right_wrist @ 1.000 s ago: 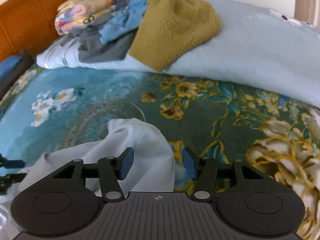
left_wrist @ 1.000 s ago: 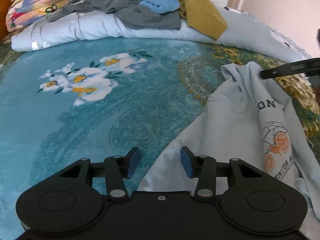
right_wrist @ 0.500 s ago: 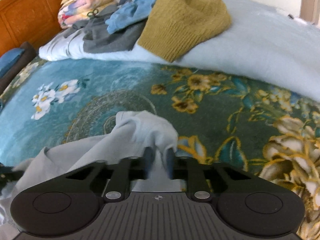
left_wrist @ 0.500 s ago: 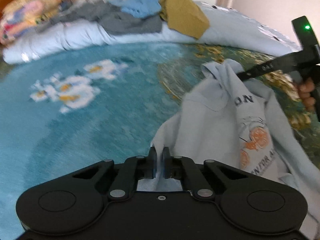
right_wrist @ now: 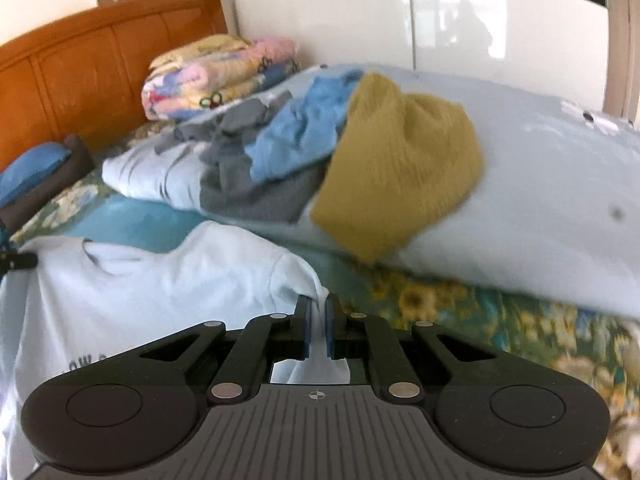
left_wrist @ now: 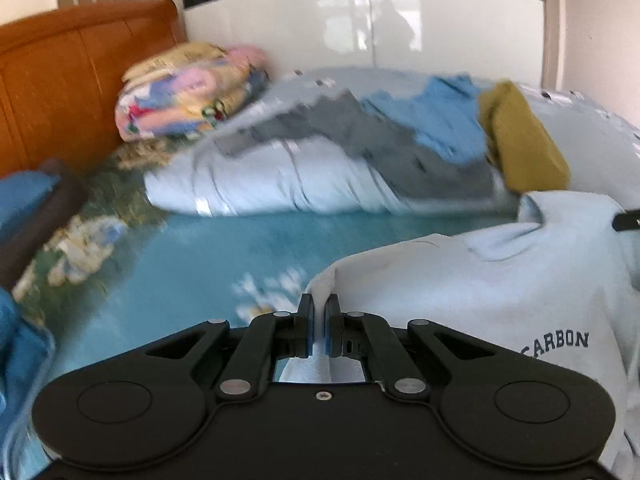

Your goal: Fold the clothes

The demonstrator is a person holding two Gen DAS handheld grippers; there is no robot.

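- The left gripper (left_wrist: pixel 318 322) is clamped on a bunched corner of the pale blue T-shirt (left_wrist: pixel 500 292); cloth shows between its blue pads.
- The right gripper (right_wrist: pixel 318 326) is likewise pinched tight on the shirt's (right_wrist: pixel 160 284) opposite corner, fabric squeezed between its pads.
- The shirt hangs stretched between the two grippers, above the flowered bedspread (left_wrist: pixel 192 256), with its printed front facing the person; the word "CARBON" reads upright in the left view.
- Judging by the neckline dip along the top edge, the held corners look like the shoulders, so the collar points up and the long axis runs downward toward the hem, which is out of view.
- Step in hand: I judge this the lift-and-spread, before any fold is made.
- The next move probably calls for keeping both corners level and taut, then laying the shirt flat on the bed with room clear of the pile of clothes (right_wrist: pixel 360 152) on the pale quilt (right_wrist: pixel 540 200) behind.
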